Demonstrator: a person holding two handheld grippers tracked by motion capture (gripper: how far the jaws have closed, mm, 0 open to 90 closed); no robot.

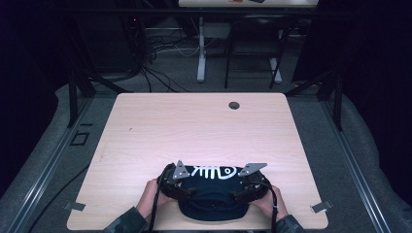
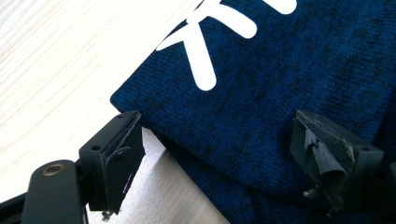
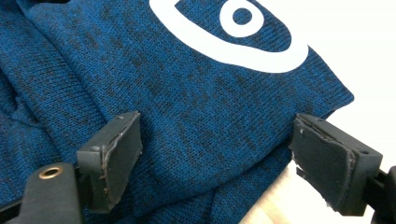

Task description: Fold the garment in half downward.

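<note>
— What do the jaws show?

— The left gripper (image 2: 215, 154) has its jaws spread wide over the corner of a dark blue knit garment (image 2: 289, 93): one pad sits at the fabric's edge, above the pale wood surface (image 2: 51, 60), the other over the cloth. The right gripper (image 3: 217, 163) is likewise parted, both pads hovering over folded blue knit, with nothing clamped between them.

— And the garment itself?

— It lies bunched at the near edge of the surface (image 1: 194, 126), between the person's left hand (image 1: 148, 191) and right hand (image 1: 269, 199). A white fish-skeleton print (image 1: 214, 171) faces up on it; its ribs appear in the left gripper view, its ringed eye (image 3: 243, 16) in the right gripper view.

— Beyond that?

— A cable hole (image 1: 234, 105) sits near the far edge, and table legs (image 1: 201, 53) stand on the floor behind.
</note>
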